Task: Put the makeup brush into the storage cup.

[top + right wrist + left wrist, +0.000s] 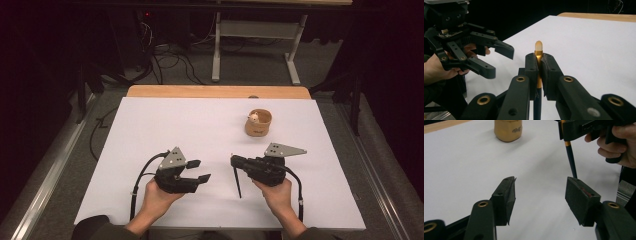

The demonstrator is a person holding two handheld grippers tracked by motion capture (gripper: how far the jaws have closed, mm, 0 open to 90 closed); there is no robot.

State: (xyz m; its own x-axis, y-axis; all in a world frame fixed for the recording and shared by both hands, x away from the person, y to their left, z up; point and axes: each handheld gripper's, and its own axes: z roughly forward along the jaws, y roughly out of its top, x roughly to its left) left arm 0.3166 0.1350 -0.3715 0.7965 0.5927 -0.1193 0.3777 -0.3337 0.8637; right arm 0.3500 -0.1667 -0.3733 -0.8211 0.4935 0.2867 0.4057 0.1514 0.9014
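A dark pencil with a gold band and a pale eraser tip stands clamped between the jaws of my right gripper. In the high view the right gripper points left and the pencil hangs down from it to the white table. My left gripper is held beside it, jaws apart, with nothing between them. In the left gripper view the open left gripper faces the pencil, which stands just beyond its right pad.
A tan cup with a small white thing in it stands at the far right of the table; the cup is ahead of the left gripper. A wooden strip edges the far side. Cables and a white desk frame lie beyond.
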